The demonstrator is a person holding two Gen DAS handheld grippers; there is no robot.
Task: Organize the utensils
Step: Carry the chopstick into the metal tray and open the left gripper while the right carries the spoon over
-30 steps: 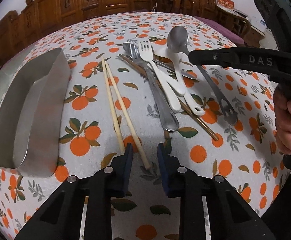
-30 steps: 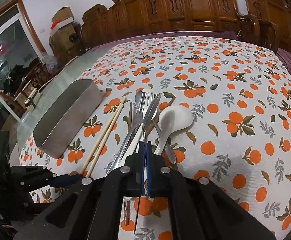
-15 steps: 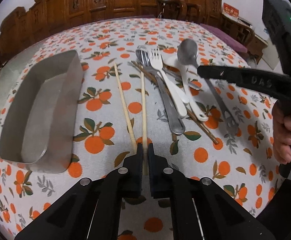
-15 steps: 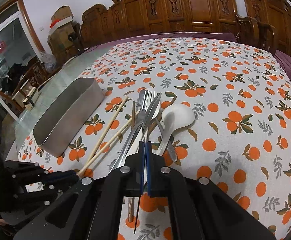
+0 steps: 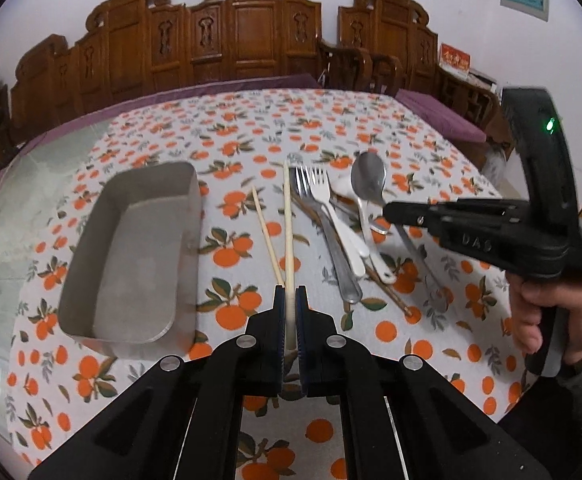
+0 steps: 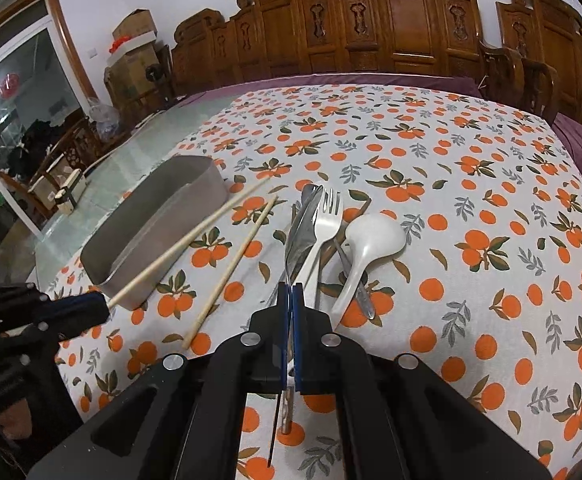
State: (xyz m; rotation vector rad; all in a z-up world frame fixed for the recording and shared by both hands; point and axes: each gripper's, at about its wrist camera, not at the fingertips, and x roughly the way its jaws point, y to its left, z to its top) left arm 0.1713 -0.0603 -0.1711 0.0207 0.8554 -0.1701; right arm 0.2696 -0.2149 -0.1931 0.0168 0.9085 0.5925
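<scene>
Gripping chopstick (image 5: 288, 240), left claw (image 5: 290, 312) down-tilted

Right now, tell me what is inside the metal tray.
Nothing shows inside the metal tray: the left view shows only its bare floor. In the right view its near wall hides most of the floor, and a chopstick crosses in front.

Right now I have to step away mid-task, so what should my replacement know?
Left gripper: shut on one bamboo chopstick, lifted off the cloth.
Right gripper: shut on a metal spoon, raised over the pile.
On the tablecloth: second chopstick, metal fork, white spoon, more utensils beneath.
Metal tray: empty.
Done: nothing placed yet.
Left: put both held pieces in the tray, then the rest.
</scene>
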